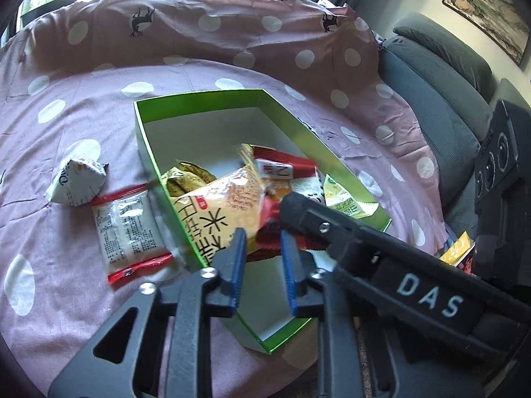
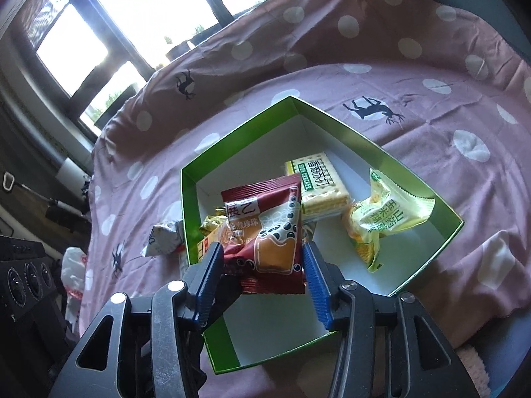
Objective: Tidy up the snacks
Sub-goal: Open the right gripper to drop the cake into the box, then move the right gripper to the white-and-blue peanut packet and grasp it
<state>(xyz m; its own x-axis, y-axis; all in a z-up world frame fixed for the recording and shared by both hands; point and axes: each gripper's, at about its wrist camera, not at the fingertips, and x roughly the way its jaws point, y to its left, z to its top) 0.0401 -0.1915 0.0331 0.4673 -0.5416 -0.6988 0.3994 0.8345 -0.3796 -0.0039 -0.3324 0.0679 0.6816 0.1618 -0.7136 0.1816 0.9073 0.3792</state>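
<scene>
Right gripper [image 2: 262,265] jaws apart, red packet [image 2: 265,232] between, pads not pressing. Left gripper [image 1: 264,248] parted, empty, angled down over green box [image 1: 199,99].

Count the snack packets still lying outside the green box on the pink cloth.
2: a white pyramid-shaped packet left of the green box, and a clear red-ended packet just nearer, beside the box's wall. Others may lie out of view.
</scene>
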